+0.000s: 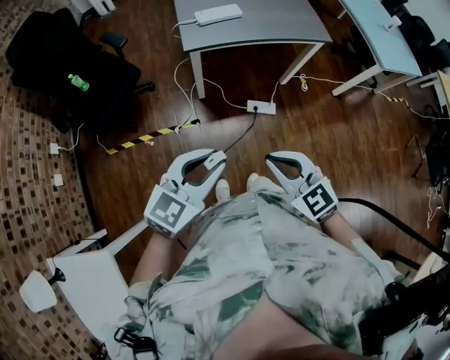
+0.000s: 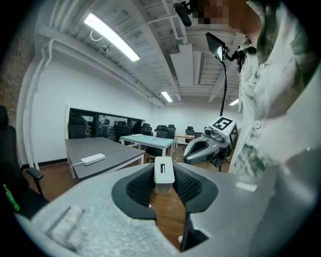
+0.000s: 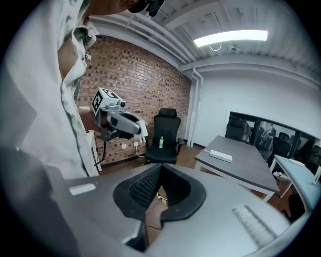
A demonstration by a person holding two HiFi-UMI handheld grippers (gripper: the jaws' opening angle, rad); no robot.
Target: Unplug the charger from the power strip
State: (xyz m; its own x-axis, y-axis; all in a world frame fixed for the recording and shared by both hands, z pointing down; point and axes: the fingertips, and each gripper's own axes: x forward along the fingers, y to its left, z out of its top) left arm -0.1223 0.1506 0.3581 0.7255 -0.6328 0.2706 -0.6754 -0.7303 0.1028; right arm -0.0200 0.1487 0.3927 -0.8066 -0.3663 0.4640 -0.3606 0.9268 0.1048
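My left gripper (image 1: 213, 161) is held out in front of the person's body, shut on a small white charger block (image 2: 163, 173) that stands upright between its ribbed pads. The charger (image 1: 215, 159) shows as a white bit at the jaw tips in the head view. A white power strip (image 1: 261, 107) lies on the wooden floor ahead, apart from both grippers, and a black cable (image 1: 241, 135) runs from it toward the person. My right gripper (image 1: 276, 161) hovers beside the left one, shut, its tips (image 3: 160, 168) meeting with nothing between them.
A grey table (image 1: 281, 28) with a second white power strip (image 1: 218, 14) stands beyond the floor strip. A black office chair (image 1: 63, 60) holding a green bottle (image 1: 78, 82) is at the left. Yellow-black tape (image 1: 151, 135) and white cables cross the floor. A white stand (image 1: 84, 274) sits near left.
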